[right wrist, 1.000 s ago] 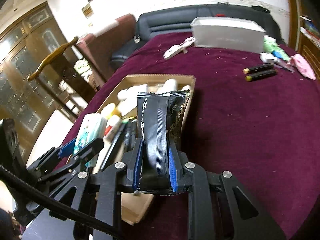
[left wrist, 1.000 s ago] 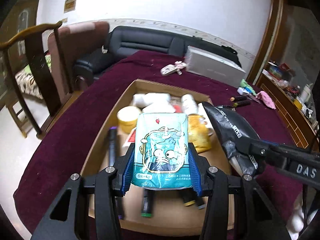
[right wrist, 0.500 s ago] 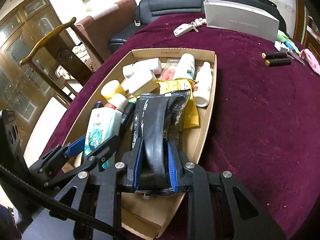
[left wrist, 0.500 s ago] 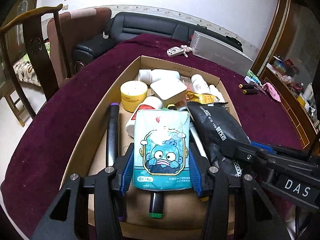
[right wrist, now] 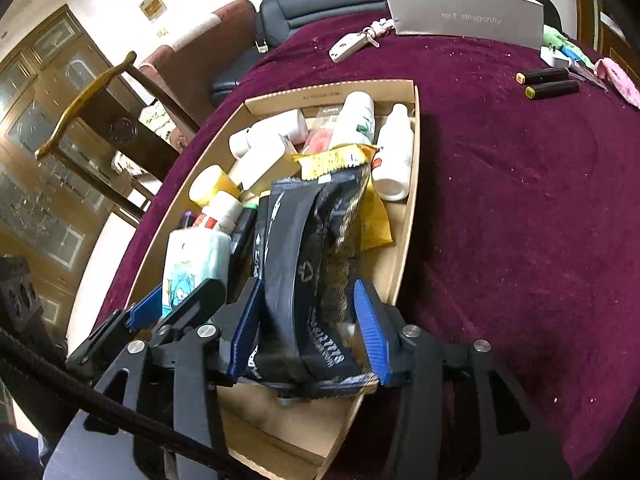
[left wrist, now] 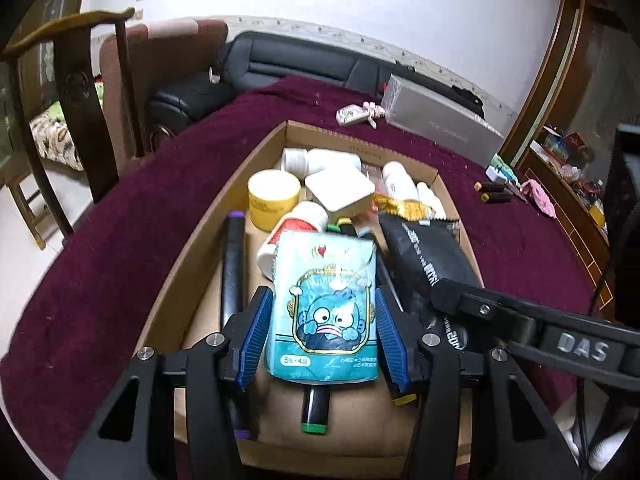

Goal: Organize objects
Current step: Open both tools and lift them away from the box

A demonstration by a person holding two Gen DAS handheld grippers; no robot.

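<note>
While both packs hang over the cardboard box, left gripper spread around the tissue pack, right gripper parted beside the black pouch: withdraw straight, avoid snagging.

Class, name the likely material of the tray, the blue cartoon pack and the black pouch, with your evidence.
Tray: likely cardboard; matte brown, cut edges.
Blue cartoon pack: seemingly thin plastic film; soft, glossy, printed.
Black pouch: probably plastic or foil laminate; creased, crimped edge.
</note>
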